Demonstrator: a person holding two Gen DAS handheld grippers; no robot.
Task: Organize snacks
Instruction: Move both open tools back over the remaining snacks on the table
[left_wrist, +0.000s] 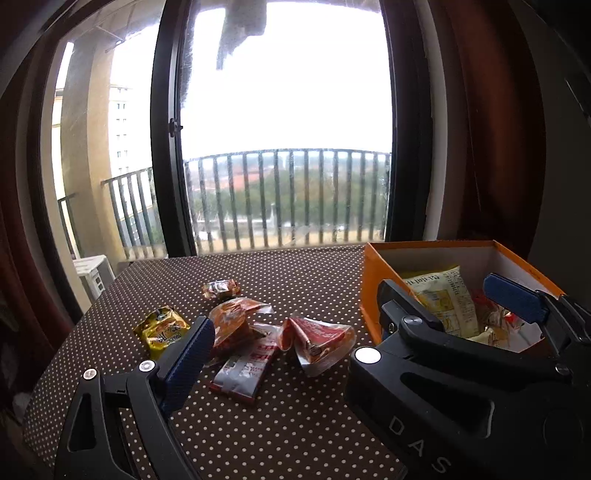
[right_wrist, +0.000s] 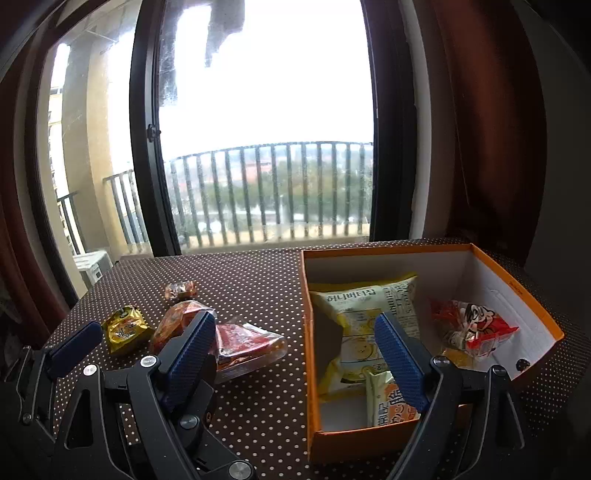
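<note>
Both grippers, left (left_wrist: 295, 334) and right (right_wrist: 295, 334), agape, empty. Next: approach red packet (left_wrist: 317, 339) mid-table flat, pinch sealed edge, drop into box (right_wrist: 517, 291) by right edge.

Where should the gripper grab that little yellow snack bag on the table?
Probably across the yellow snack bag's puffy middle, coming from above. It lies flat on the dotted tablecloth, apart from the heap, so both sides are free.

I see bare tablecloth (right_wrist: 258, 406) between the loose packets (right_wrist: 247, 343) and the orange box (right_wrist: 308, 332), whose wall blocks my sideways passage.
</note>
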